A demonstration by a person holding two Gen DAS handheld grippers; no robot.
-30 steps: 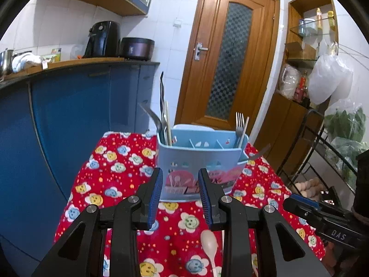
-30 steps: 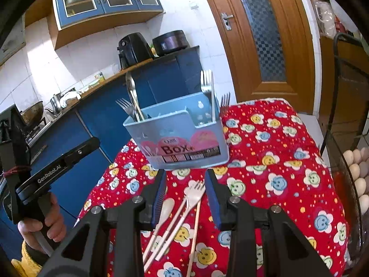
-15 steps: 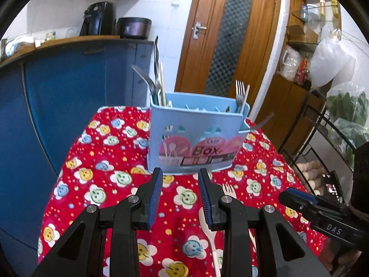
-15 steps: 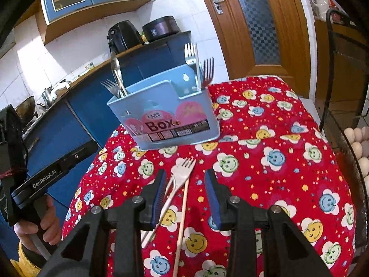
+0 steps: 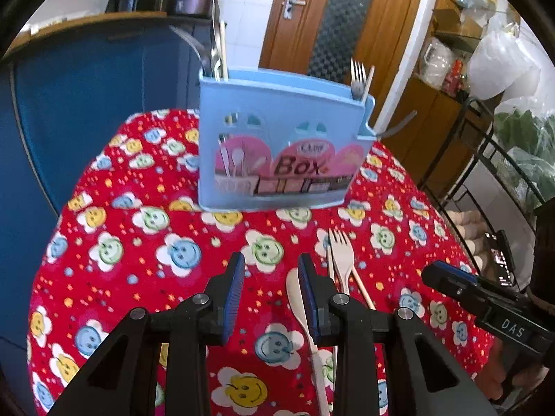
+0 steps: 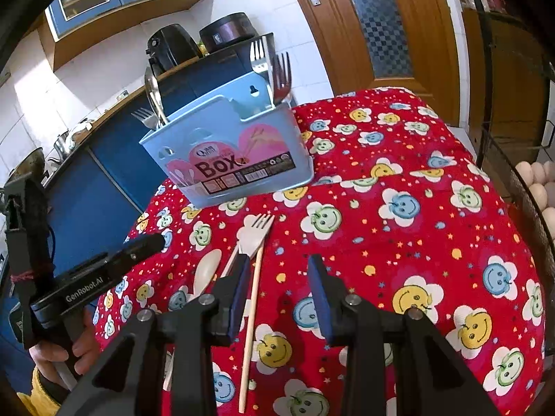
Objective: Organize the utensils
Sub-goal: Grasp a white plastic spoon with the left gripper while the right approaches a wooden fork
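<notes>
**Both claws empty above loose cutlery on the red cloth**

A light blue utensil box (image 5: pixel 281 145) is seen standing upright on the surface, which is covered by a red cloth (image 5: pixel 145 242) printed with smiling flowers. Metal cutlery is held upright in the box: metal forks (image 6: pixel 274 66) at one end and a spoon and fork (image 6: pixel 152 104) at the other (exactly which compartments cannot be told).

In front of the box, loose pale pieces are laid on the cloth: a wooden fork (image 6: pixel 255 234) with its tines toward the box, a wooden spoon (image 6: pixel 207 270) beside it, and a thin chopstick (image 6: pixel 251 315) running back toward the camera. A second thin stick is partly hidden under the fork.

The left claw (image 5: pixel 270 298) is held with its jaws apart and nothing between them; only cloth is seen in the gap, and the wooden spoon lies just outside its right finger. The right claw (image 6: pixel 279 294) is likewise parted and empty, with the fork handle and chopstick passing at or under its left finger (image 6: pixel 239 291); contact cannot be judged.

In the right wrist view the left gripper's handle is seen gripped by a hand (image 6: pixel 66 350) at the lower left edge.
</notes>
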